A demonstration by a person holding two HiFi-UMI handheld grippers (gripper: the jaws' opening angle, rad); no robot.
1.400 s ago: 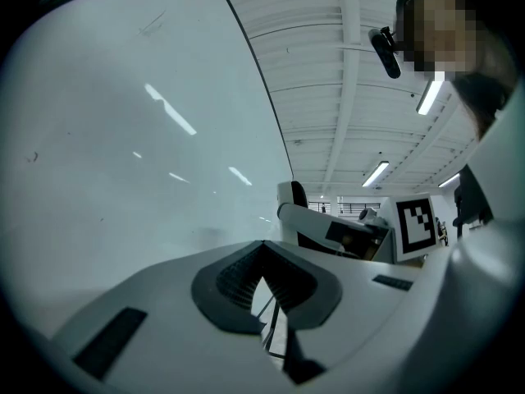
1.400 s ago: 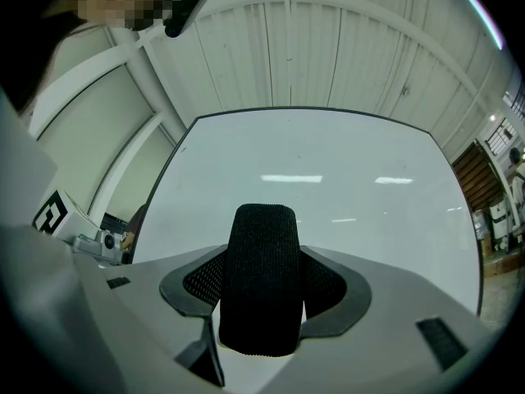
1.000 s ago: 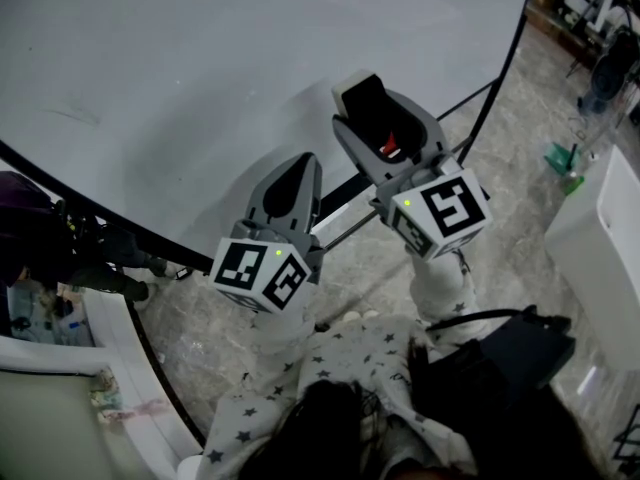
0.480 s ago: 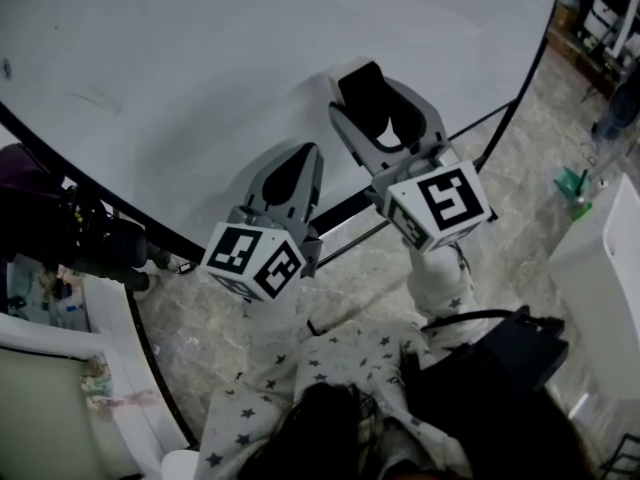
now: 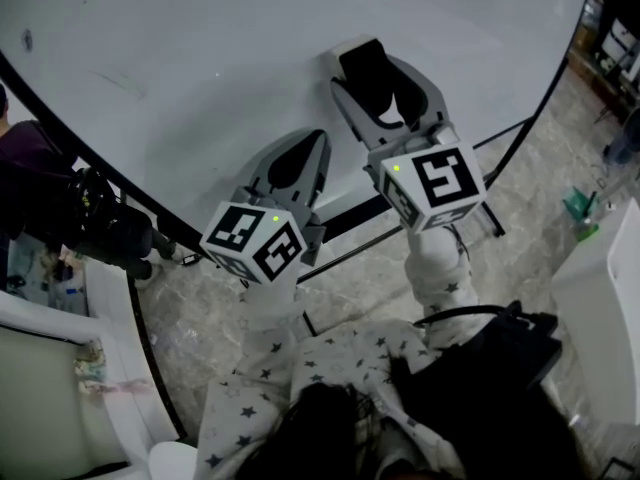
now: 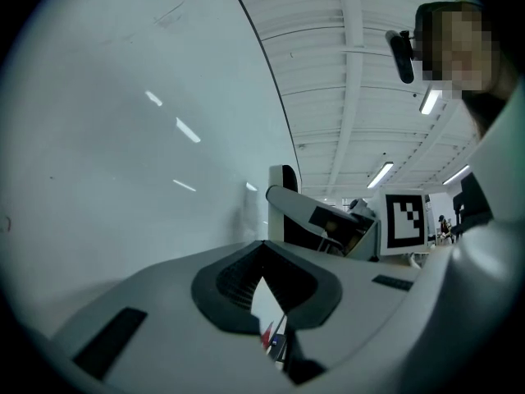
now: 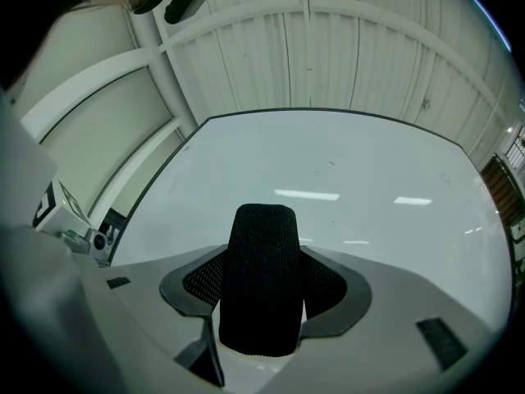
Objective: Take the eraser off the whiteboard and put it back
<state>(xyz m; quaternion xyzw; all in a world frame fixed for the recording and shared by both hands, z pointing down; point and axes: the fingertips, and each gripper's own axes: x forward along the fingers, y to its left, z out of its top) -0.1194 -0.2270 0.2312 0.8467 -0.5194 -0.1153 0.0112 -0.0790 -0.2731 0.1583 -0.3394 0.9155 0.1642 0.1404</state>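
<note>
Right tool (image 5: 380, 83) with eraser (image 7: 261, 286), perhaps against whiteboard (image 5: 200, 48)

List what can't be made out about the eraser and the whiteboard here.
- Head view: whether the eraser touches the whiteboard; the right gripper and the eraser's own bulk hide the contact.
- Right gripper view: the board patch behind the eraser, covered by the eraser itself.
- Head view: the faint marks on the whiteboard, too small to read.

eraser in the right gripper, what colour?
The eraser is black, finely textured; clearest in the right gripper view.
</note>
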